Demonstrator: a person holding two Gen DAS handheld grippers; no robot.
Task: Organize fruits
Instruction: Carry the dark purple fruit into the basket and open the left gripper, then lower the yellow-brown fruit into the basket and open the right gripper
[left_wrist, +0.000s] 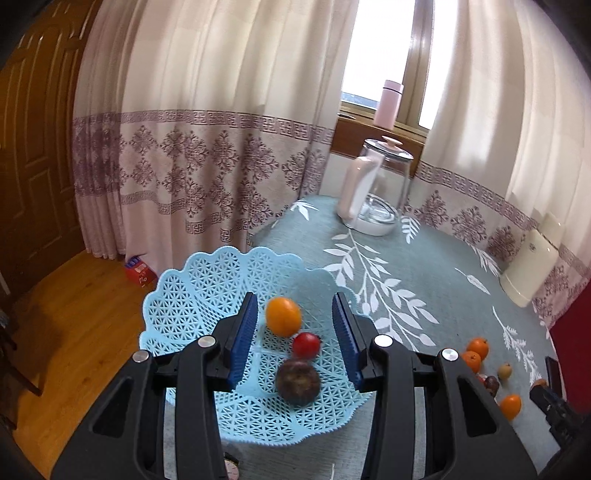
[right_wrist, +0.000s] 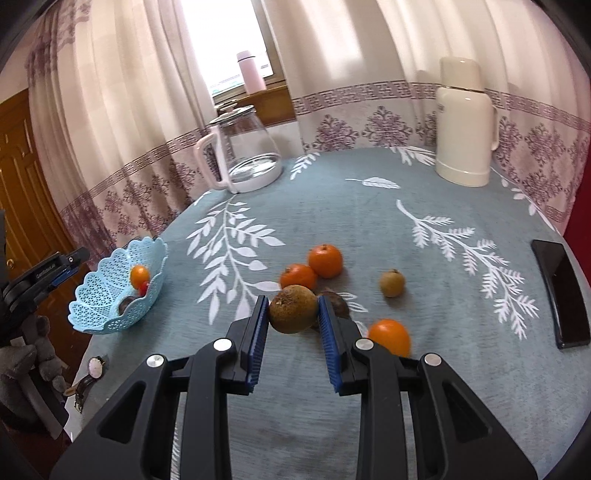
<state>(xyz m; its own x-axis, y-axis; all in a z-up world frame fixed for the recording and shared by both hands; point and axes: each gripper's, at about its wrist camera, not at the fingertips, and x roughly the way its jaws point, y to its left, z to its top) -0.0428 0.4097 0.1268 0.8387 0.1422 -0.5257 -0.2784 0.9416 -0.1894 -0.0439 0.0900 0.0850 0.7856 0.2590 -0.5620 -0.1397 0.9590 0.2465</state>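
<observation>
A light blue lattice basket (left_wrist: 192, 295) holds an orange (left_wrist: 283, 316), a small red fruit (left_wrist: 306, 344) and a dark brown fruit (left_wrist: 297, 383). My left gripper (left_wrist: 294, 297) hovers open over them, holding nothing. In the right wrist view my right gripper (right_wrist: 292, 301) is shut on a rough brown fruit (right_wrist: 291, 314), with a pad against each side. Around it on the table lie two tangerines (right_wrist: 325, 261) (right_wrist: 298, 277), a small tan fruit (right_wrist: 392, 283), an orange (right_wrist: 389, 336) and a dark fruit (right_wrist: 336, 302) partly hidden by the right finger. The basket (right_wrist: 110, 306) sits at the table's left edge.
A glass kettle (right_wrist: 245, 147) and a cream thermos (right_wrist: 463, 122) stand at the back of the blue leaf-patterned tablecloth (right_wrist: 369, 221). A black phone (right_wrist: 559, 291) lies at the right edge. A wristwatch (right_wrist: 92, 373) rests near the front left corner. Curtains hang behind.
</observation>
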